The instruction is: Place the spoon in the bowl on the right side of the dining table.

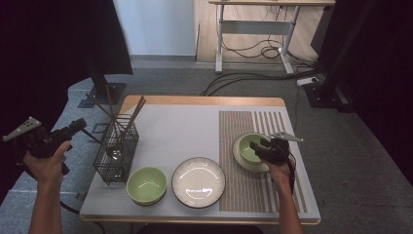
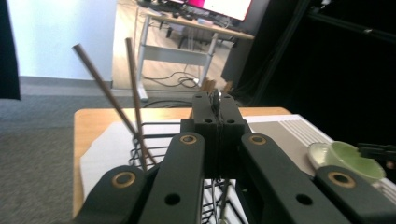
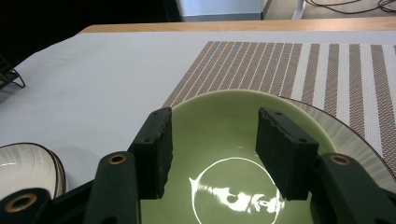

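Observation:
My left gripper (image 1: 79,126) hangs off the table's left edge, level with the top of a black wire basket (image 1: 116,155). In the left gripper view its jaws (image 2: 215,106) are shut on a thin silver utensil handle (image 2: 215,98), seemingly a spoon whose bowl (image 1: 114,153) lies in the basket. Two brown chopsticks (image 2: 134,88) lean out of the basket. My right gripper (image 1: 254,145) is open just above a green bowl (image 3: 224,135), with one pad on each side of its hollow and nothing between them. The bowl rests on a pale plate (image 3: 355,140).
A striped placemat (image 1: 243,195) covers the table's right part under the bowl and plate. A second green bowl (image 1: 146,185) and a white dark-rimmed plate (image 1: 198,181) sit near the front edge. Behind the table stand a desk frame (image 1: 253,29) and floor cables.

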Motion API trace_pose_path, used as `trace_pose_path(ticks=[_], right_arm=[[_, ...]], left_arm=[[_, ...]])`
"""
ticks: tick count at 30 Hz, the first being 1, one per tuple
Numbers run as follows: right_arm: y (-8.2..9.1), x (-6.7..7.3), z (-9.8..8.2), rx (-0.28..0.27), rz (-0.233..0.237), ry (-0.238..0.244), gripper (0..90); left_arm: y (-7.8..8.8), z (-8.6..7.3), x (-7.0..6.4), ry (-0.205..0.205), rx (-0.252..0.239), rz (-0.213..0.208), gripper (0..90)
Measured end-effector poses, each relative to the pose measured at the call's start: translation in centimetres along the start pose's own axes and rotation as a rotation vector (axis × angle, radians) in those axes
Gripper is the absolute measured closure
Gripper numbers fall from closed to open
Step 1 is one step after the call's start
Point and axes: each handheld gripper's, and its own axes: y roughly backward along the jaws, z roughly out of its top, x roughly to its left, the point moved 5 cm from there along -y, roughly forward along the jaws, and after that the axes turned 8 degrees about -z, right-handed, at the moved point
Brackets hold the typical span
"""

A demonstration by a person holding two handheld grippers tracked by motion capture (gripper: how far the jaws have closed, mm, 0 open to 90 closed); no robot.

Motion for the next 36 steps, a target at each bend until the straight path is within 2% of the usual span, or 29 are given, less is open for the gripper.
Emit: trace_pose_path(ticks=[9,23,29,34,36], right_arm=[[0.1,0.0,0.0,-0.002,-0.001,-0.001,46.3],[0.3,-0.3,0.1,-0.007,-0.004,-0.010,46.3],[0.2,-0.3,0.1,-0.005,-0.003,-0.010,46.3],[0.2,-0.1,0.0,-0.003,0.000,-0.010,46.4],[0.2,-0.1,0.1,-0.009,0.000,-0.009,46.6]], left_arm=[[0.2,0.7,-1.7,-0.039,0.005,-0.016,89.6],[2.3,1.9,-2.2,-0.047,-0.017,-0.005,89.6],[2.5,2.5,-3.4,-0.055,-0.037,-0.048,89.6],[1.8,2.8,-4.4,-0.042,-0.051,-0.106,89.7],[1.4,2.7,-4.7,-0.043,-0.046,-0.112,89.6]])
